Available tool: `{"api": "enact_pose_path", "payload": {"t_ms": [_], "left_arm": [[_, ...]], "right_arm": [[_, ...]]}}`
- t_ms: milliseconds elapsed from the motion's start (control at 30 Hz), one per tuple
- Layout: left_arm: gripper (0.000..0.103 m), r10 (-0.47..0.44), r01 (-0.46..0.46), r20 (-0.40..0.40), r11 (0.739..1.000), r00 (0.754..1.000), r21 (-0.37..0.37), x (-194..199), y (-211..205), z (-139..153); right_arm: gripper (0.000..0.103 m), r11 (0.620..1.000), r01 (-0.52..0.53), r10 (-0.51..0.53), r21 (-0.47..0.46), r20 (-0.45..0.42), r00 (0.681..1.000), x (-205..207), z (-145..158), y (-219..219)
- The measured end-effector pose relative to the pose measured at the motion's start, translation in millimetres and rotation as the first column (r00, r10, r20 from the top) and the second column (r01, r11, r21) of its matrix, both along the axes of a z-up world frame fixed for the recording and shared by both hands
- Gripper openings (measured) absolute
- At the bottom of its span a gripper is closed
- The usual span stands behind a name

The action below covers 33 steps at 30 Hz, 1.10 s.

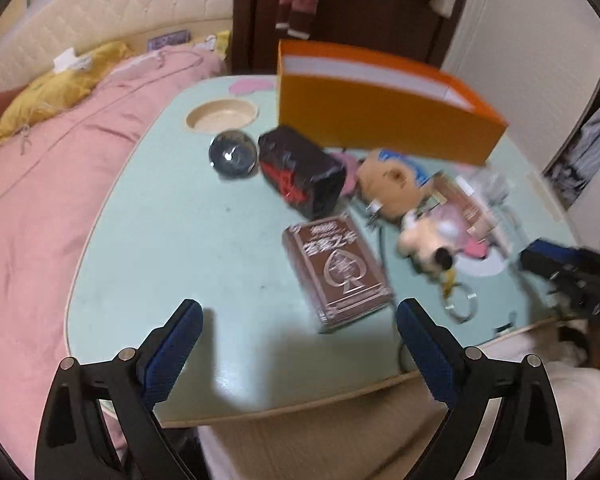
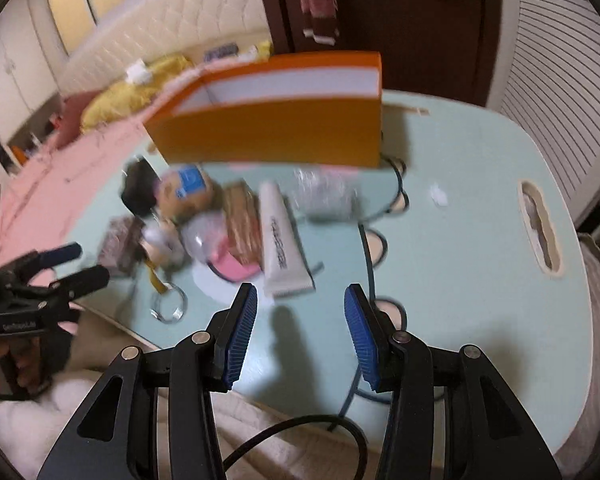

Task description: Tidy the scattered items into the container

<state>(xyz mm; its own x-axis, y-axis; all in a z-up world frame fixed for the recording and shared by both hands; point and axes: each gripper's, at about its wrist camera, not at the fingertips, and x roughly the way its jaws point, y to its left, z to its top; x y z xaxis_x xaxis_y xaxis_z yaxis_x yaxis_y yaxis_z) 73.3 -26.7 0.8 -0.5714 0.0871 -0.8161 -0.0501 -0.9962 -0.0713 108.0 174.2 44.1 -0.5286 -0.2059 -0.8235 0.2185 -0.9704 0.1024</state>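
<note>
An orange open-topped box stands at the back of the pale green table. In front of it lie a brown card box, a black-and-red pack, a black round tin, a brown plush toy, a small doll with a key ring, a white tube and a clear wrapper. My left gripper hovers open, just short of the card box. My right gripper is open and empty near the tube's end.
A pink quilt and yellow cushion lie on the bed left of the table. A round cup recess and a handle slot cut the tabletop. A black cable crosses it. Wardrobe doors stand behind.
</note>
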Motion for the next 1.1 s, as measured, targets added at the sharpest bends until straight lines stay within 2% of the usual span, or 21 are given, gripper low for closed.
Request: {"api": "enact_pose_path", "payload": {"t_ms": [67, 100, 133, 200, 300, 433, 533, 1100], "left_arm": [[0.098, 0.008, -0.008, -0.014, 0.999, 1.0, -0.044, 2, 1, -2], [0.1, 0.013, -0.014, -0.026, 0.999, 1.0, -0.044, 4, -1, -1], [0.102, 0.021, -0.022, -0.037, 0.999, 0.999, -0.043, 6, -1, -1], [0.102, 0.029, -0.031, -0.05, 0.999, 0.998, -0.043, 8, -1, -2], [0.102, 0.025, -0.028, -0.054, 0.999, 0.998, -0.044, 8, -1, -3], [0.102, 0.025, -0.028, -0.06, 0.999, 0.998, -0.046, 10, -1, -4], [0.102, 0.024, -0.027, -0.06, 0.999, 0.998, -0.046, 9, -4, -4], [0.103, 0.02, -0.023, -0.06, 0.999, 0.998, -0.047, 6, -10, -5]], "right_arm": [[0.048, 0.998, 0.037, -0.038, 0.042, 0.018, 0.999, -3, -4, 1], [0.051, 0.997, 0.045, -0.046, 0.057, 0.025, 0.999, -3, -5, 2], [0.069, 0.996, 0.052, -0.055, 0.071, 0.032, 0.998, -3, -6, 2], [0.085, 0.993, 0.064, -0.069, 0.101, 0.044, 0.997, -4, -9, 3], [0.085, 0.988, 0.039, -0.047, 0.152, 0.047, 0.998, -5, -13, -4], [0.088, 0.989, 0.024, -0.032, 0.148, 0.051, 0.998, -3, -12, -1], [0.103, 0.988, 0.005, -0.017, 0.152, 0.073, 0.997, -3, -16, 0], [0.103, 0.987, -0.011, -0.002, 0.158, 0.085, 0.996, -13, -21, -13]]}}
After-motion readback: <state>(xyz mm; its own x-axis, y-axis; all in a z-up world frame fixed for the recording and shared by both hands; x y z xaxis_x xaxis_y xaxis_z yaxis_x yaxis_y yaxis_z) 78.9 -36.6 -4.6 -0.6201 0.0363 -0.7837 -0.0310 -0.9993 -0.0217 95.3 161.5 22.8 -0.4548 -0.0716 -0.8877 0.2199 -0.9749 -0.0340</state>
